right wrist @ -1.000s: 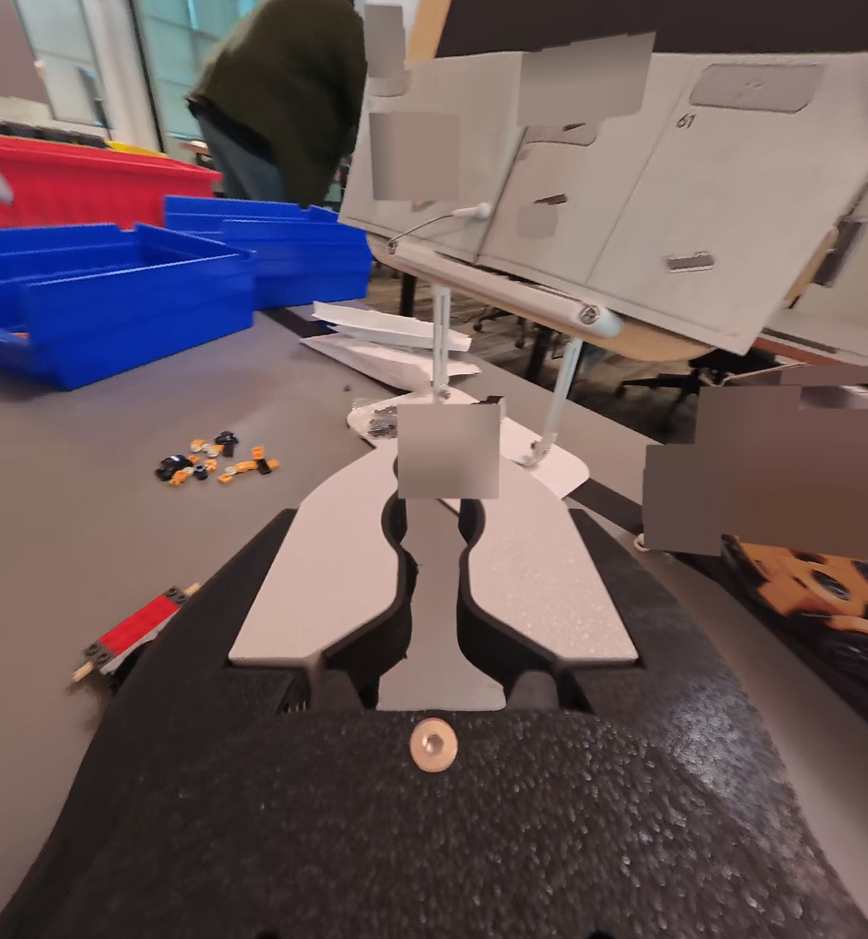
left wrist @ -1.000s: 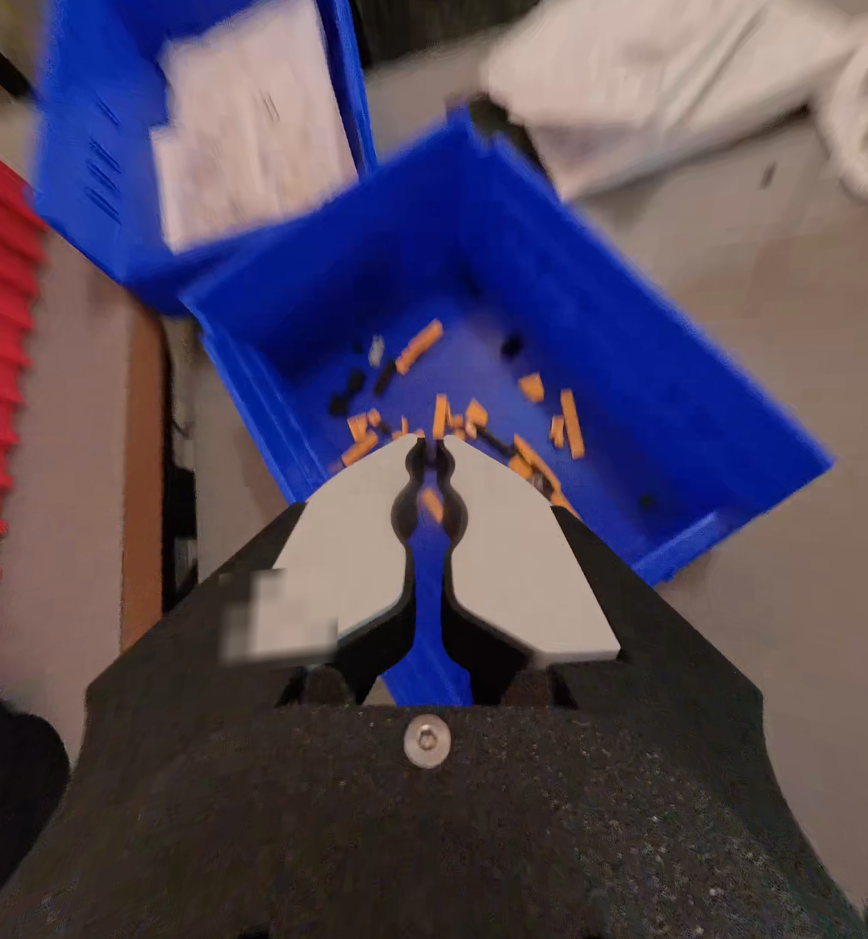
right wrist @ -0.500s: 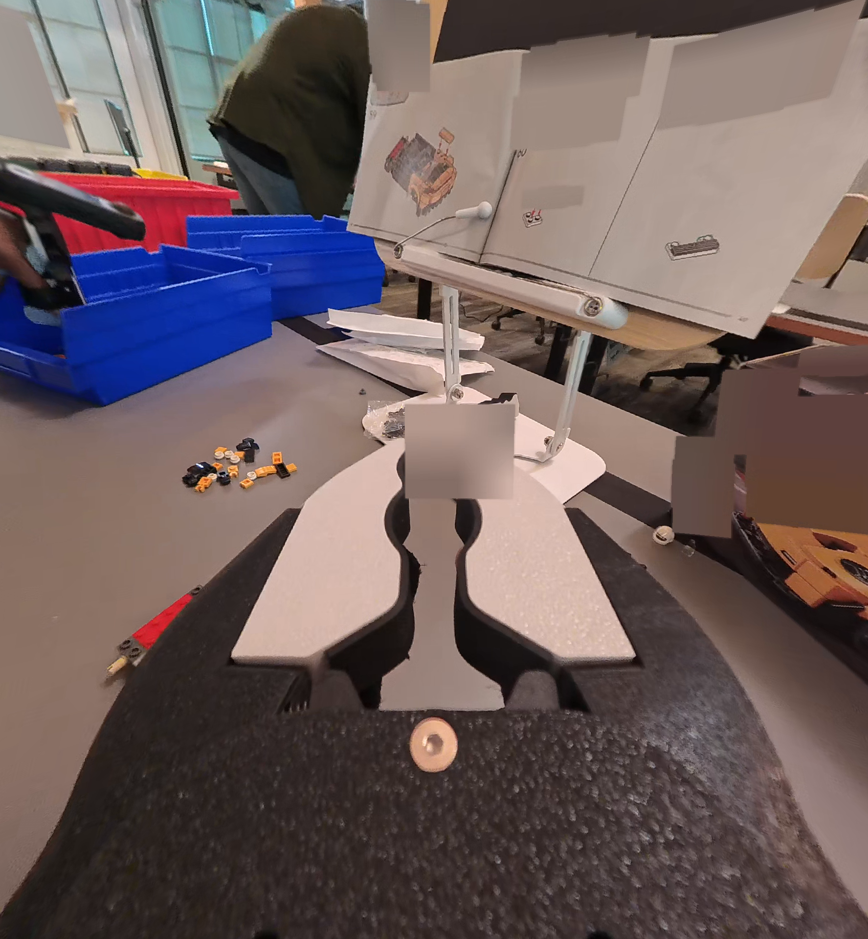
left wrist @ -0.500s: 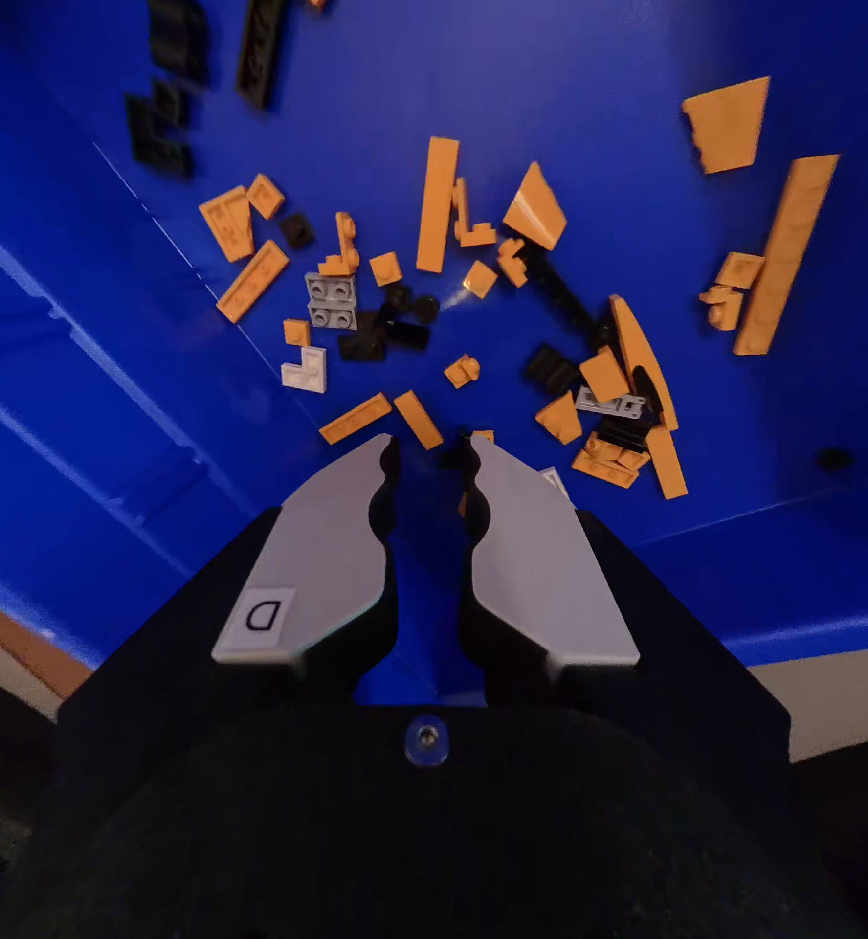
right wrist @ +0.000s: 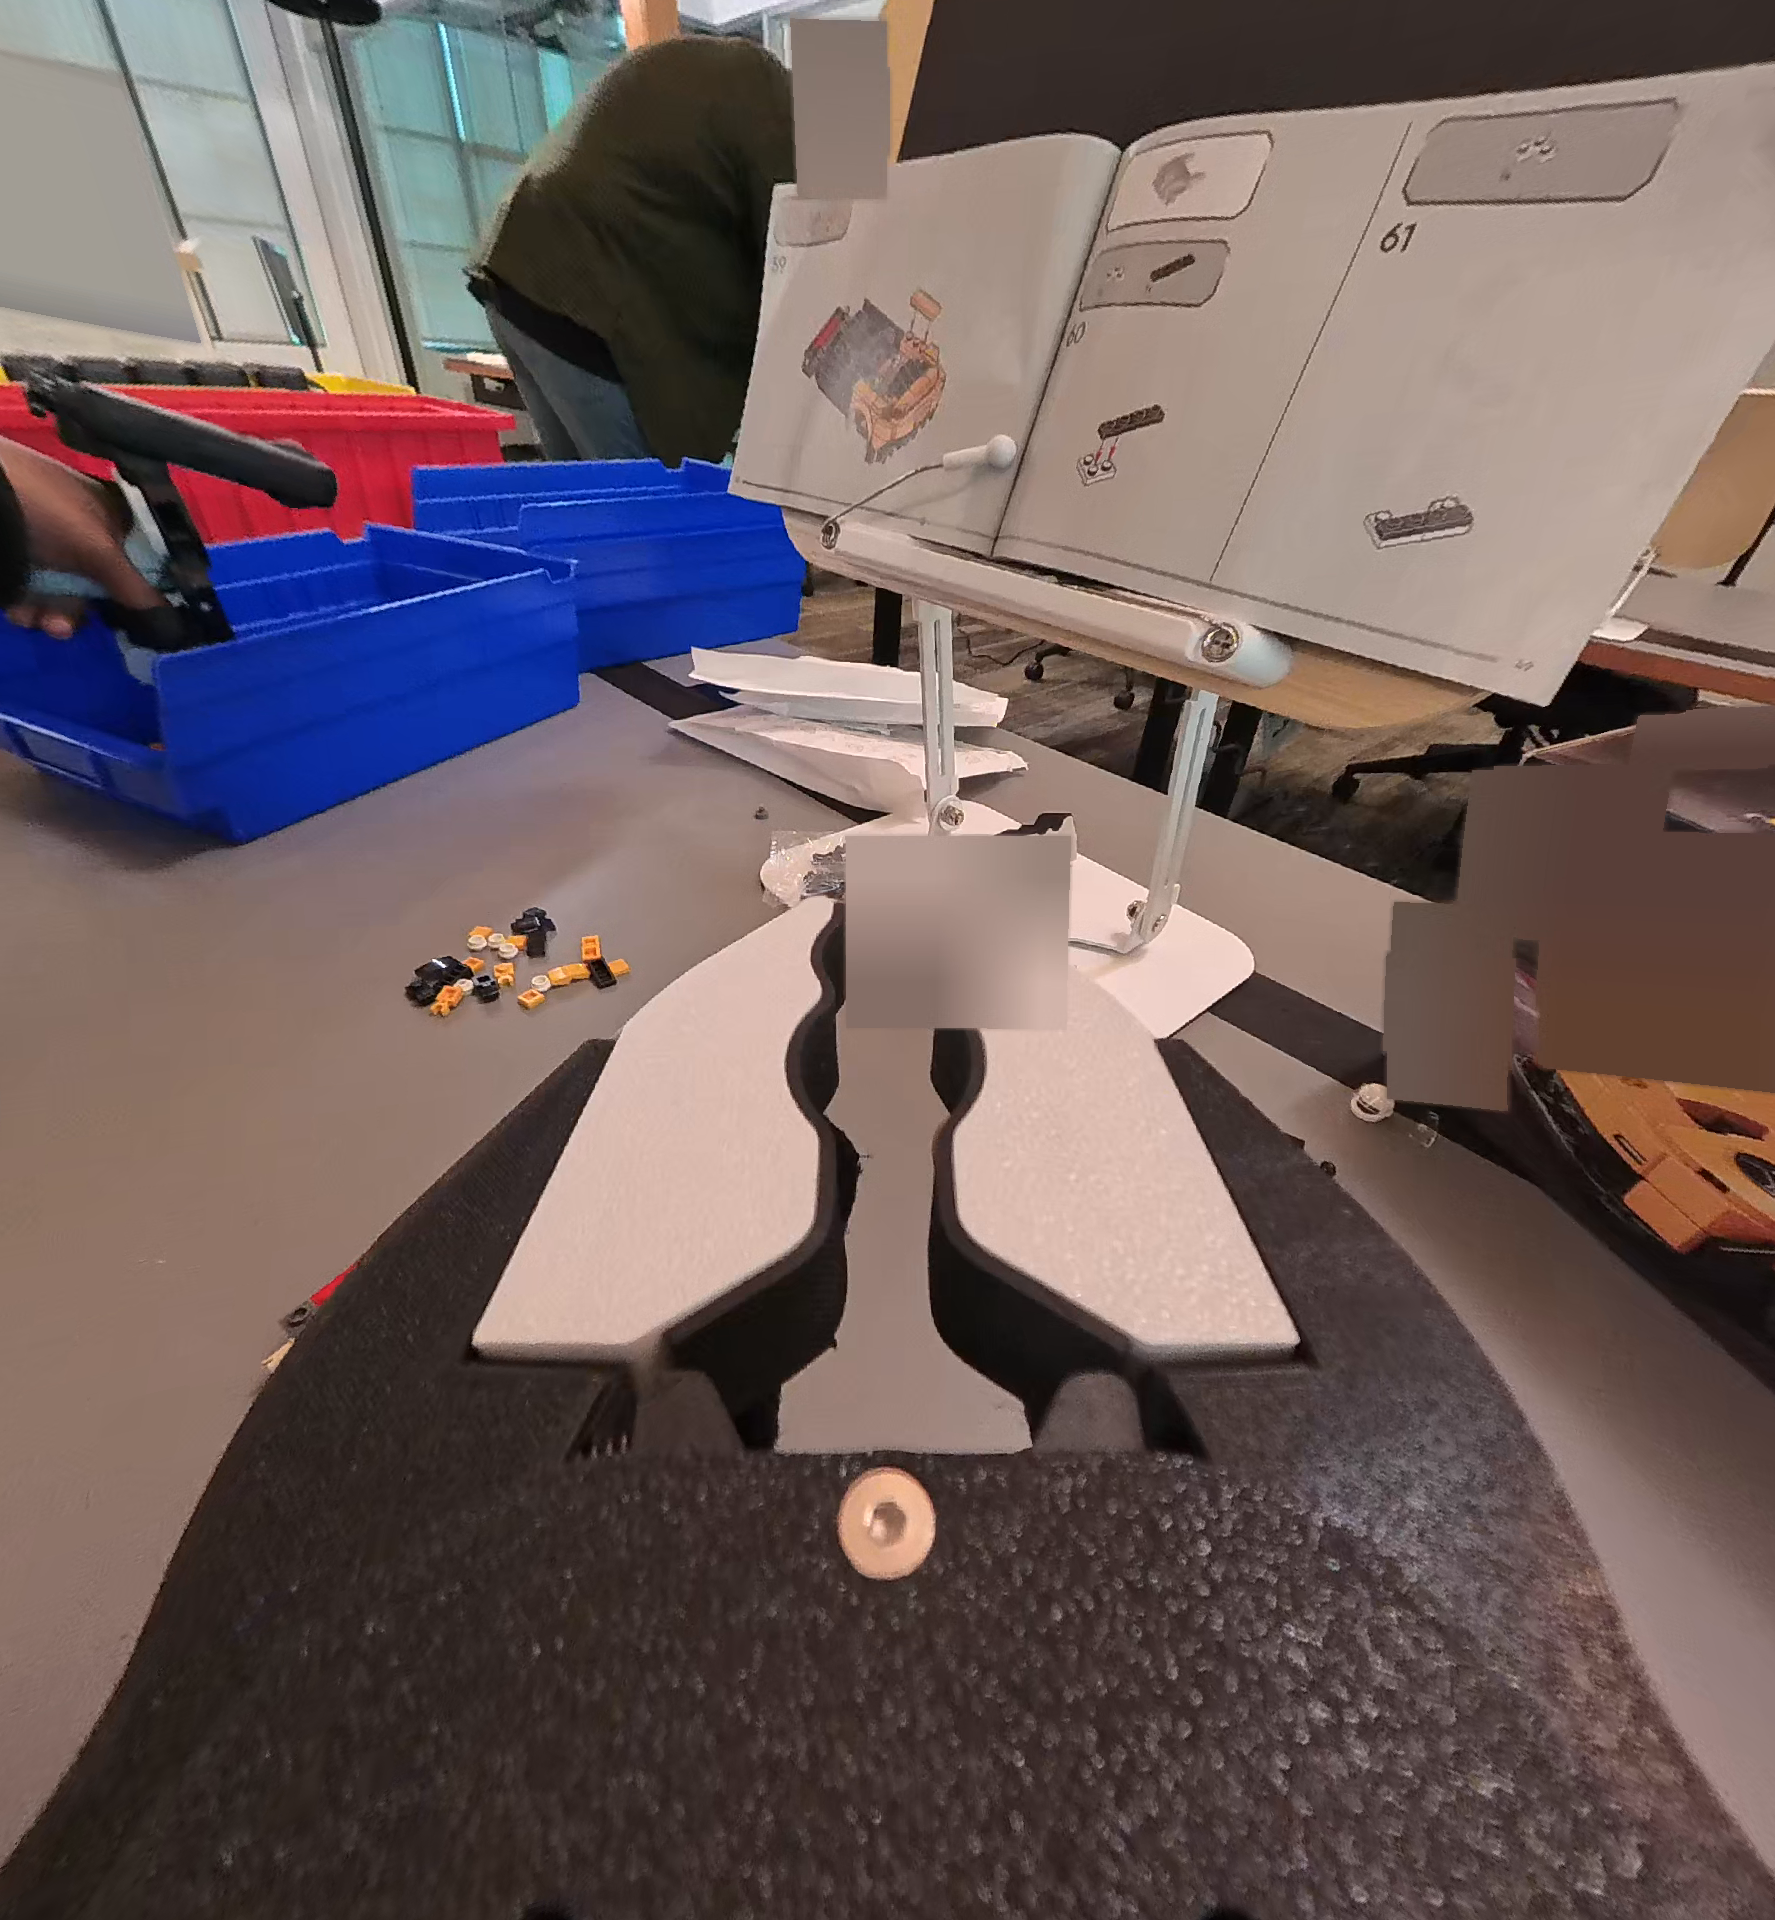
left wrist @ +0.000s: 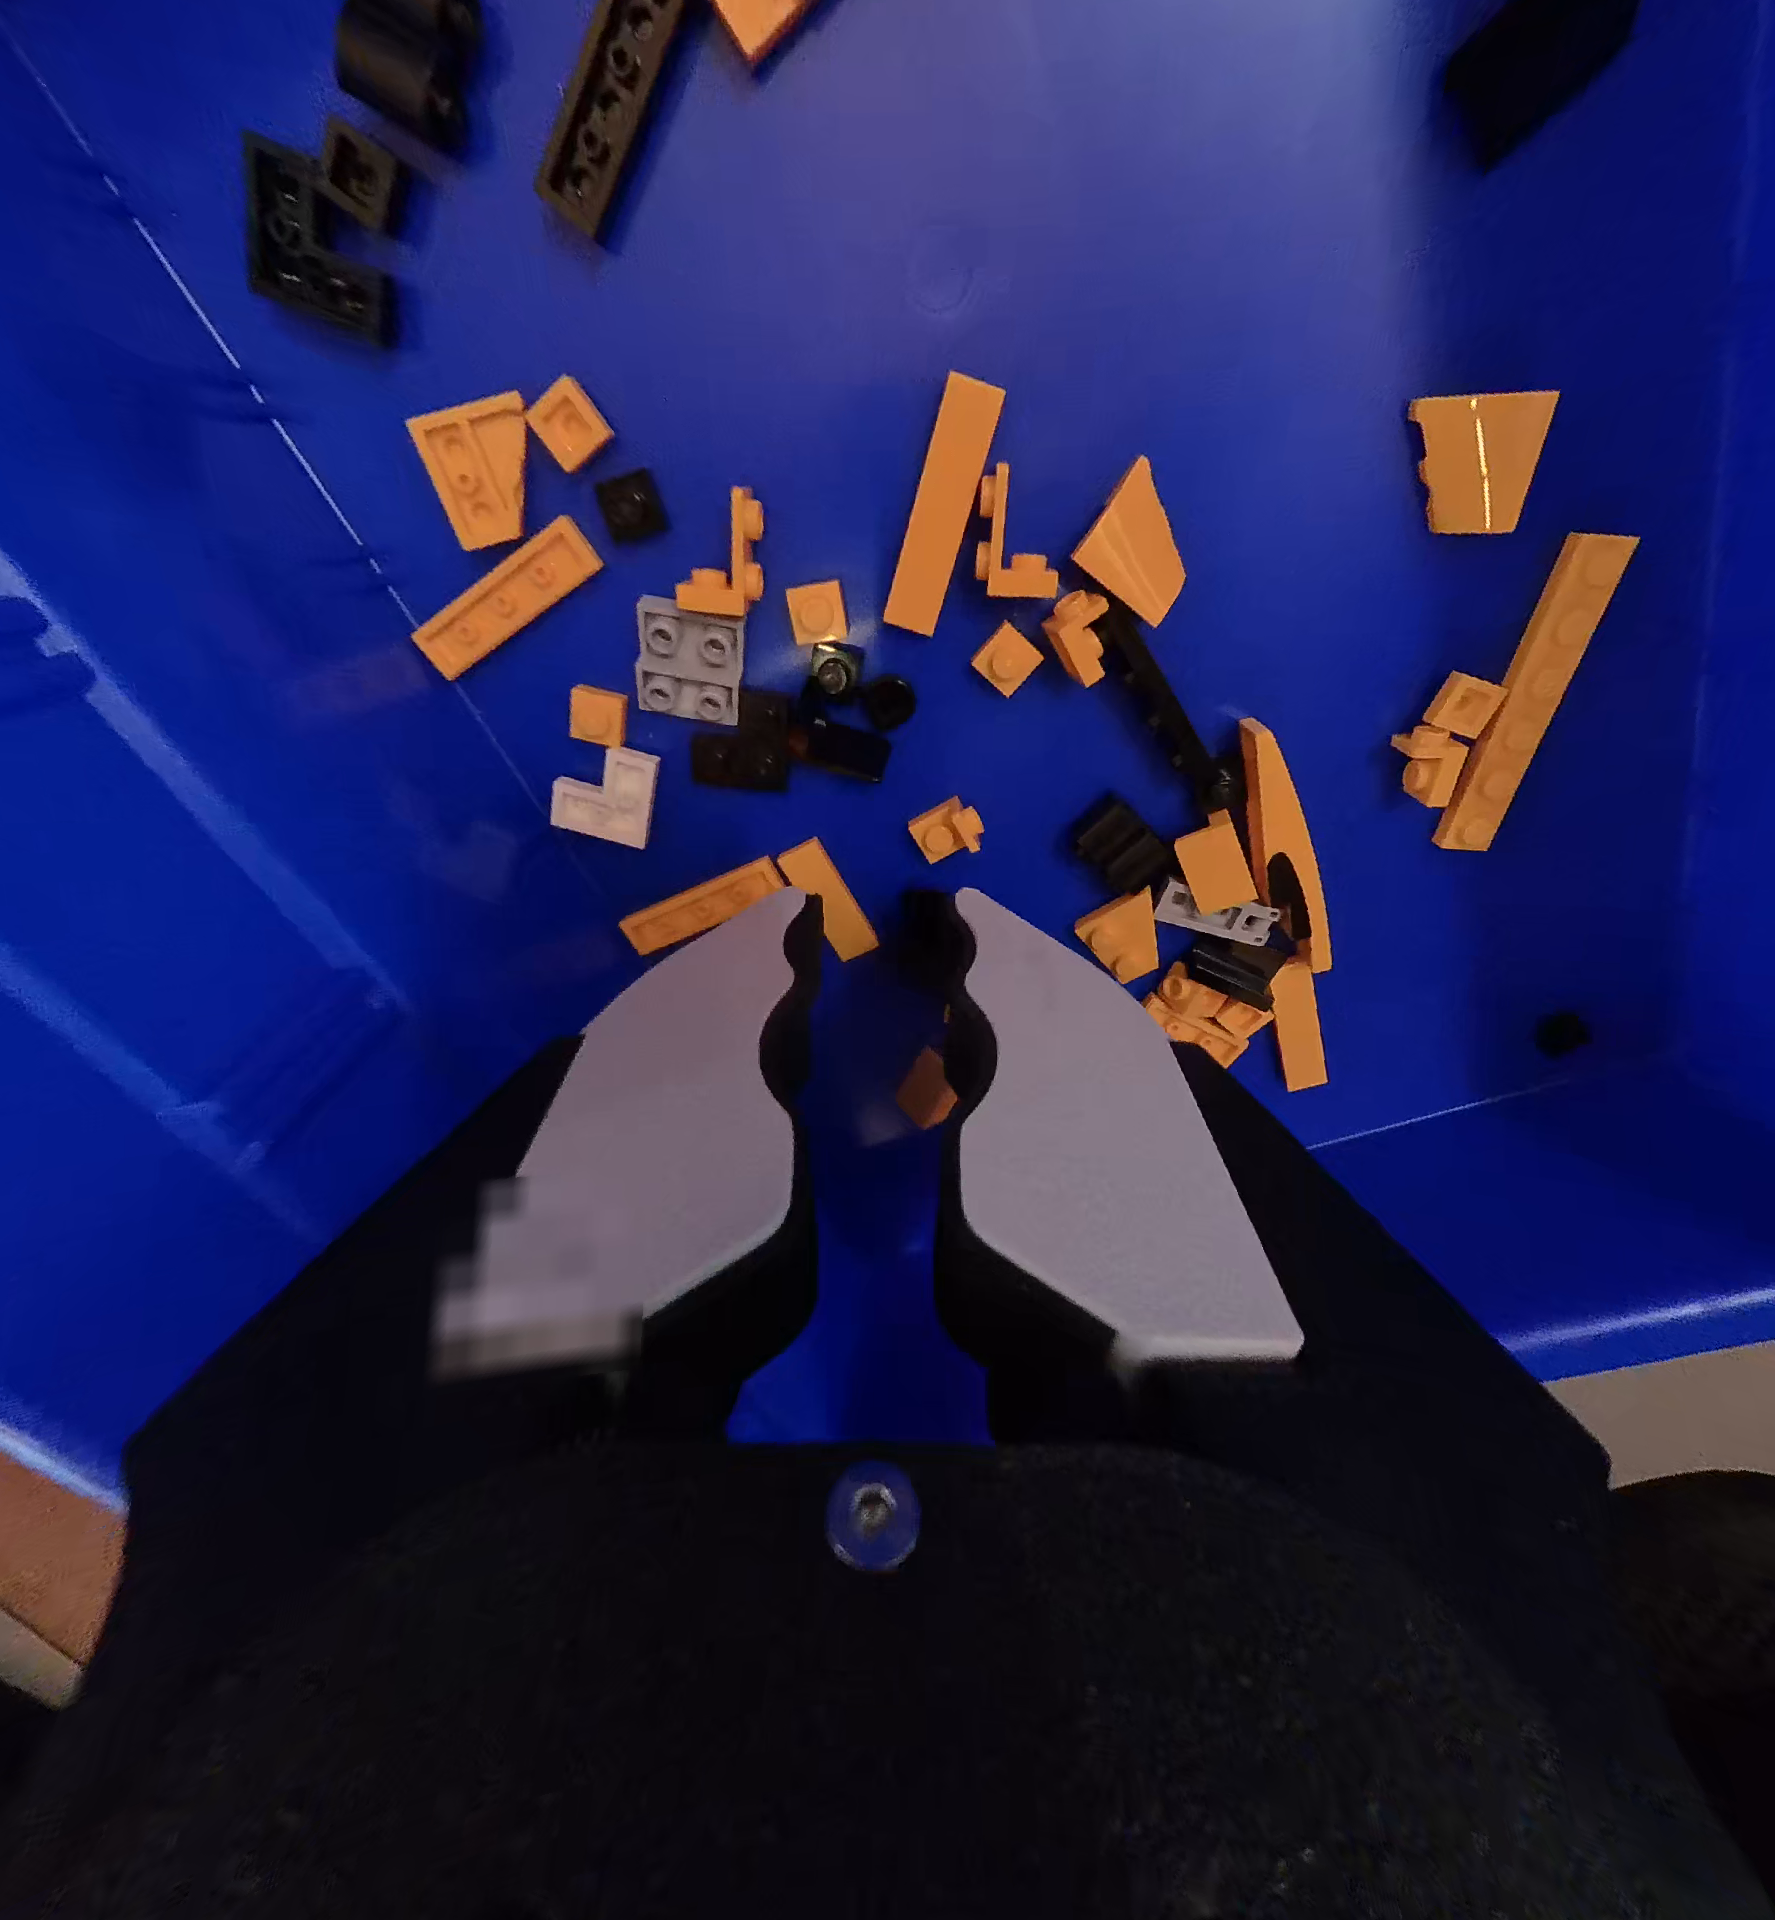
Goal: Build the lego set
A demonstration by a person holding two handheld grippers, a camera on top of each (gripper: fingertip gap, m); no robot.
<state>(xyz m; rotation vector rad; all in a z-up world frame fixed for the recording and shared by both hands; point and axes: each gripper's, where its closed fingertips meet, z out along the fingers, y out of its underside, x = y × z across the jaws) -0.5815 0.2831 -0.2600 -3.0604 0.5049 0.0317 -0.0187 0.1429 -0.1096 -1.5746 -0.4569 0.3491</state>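
Lego pieces in the blue bin, left gripper reaching in

Lego pieces (left wrist: 940, 514), mostly orange with some black and a few grey, lie scattered over the floor of a blue bin (left wrist: 187, 831). The left gripper (left wrist: 881, 914) points down into that bin with its jaws a little apart and nothing clamped between the tips. A small orange piece (left wrist: 927, 1086) shows in the gap farther back, close to the right finger; whether it touches the finger or lies on the bin floor below cannot be told. An orange flat strip (left wrist: 829, 899) lies just beside the left fingertip.

The right gripper (right wrist: 888, 935) hangs low over the grey table (right wrist: 187, 1091), well apart from the bin. A mosaic patch covers its tips, so how far they stand apart there cannot be told; farther back the fingers have a clear gap and nothing in it.

Ahead and to the left on the table sits a small cluster of loose pieces (right wrist: 514, 966), orange, black and white. Beyond the gripper a white stand (right wrist: 1163, 935) carries an open instruction booklet (right wrist: 1278, 353). At the right edge part of an orange model car (right wrist: 1714, 1174) shows. In the right wrist view a hand (right wrist: 62, 540) holds the left gripper over the near bin, and a person (right wrist: 644, 260) bends over in the background.
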